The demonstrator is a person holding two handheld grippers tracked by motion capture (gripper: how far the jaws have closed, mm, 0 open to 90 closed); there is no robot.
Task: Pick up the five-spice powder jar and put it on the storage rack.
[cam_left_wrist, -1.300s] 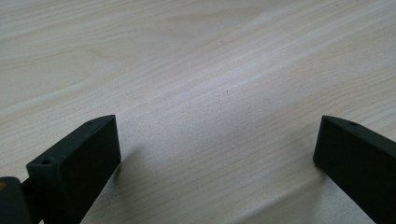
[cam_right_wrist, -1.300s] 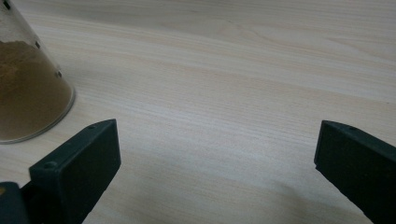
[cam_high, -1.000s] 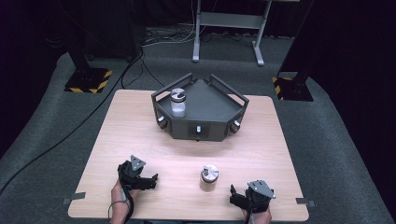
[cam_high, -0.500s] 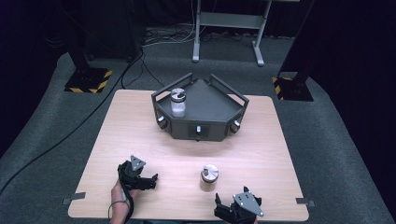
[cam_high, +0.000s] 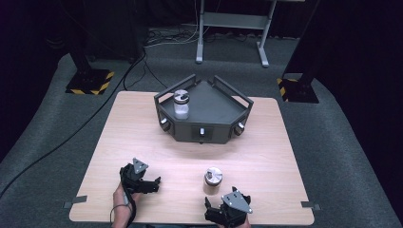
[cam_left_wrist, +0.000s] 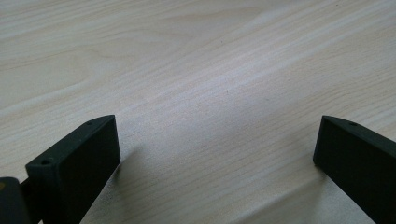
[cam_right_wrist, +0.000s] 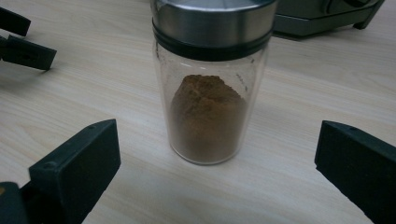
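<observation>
Spice jar (cam_right_wrist: 211, 88) stands upright on the bench (cam_high: 266, 156), straight ahead of the right gripper (cam_high: 219, 209), centred between its spread fingers (cam_right_wrist: 74, 163), not yet touched. Left gripper (cam_high: 154, 183), fingers spread and empty, is farther off. Since the earlier frame, the right gripper has shifted left, lining up behind the jar.

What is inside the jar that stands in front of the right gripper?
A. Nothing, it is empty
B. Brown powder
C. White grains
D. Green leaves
B: in the right gripper view the glass jar with the metal lid holds a heap of brown powder, between the open jaws of the right gripper.
</observation>
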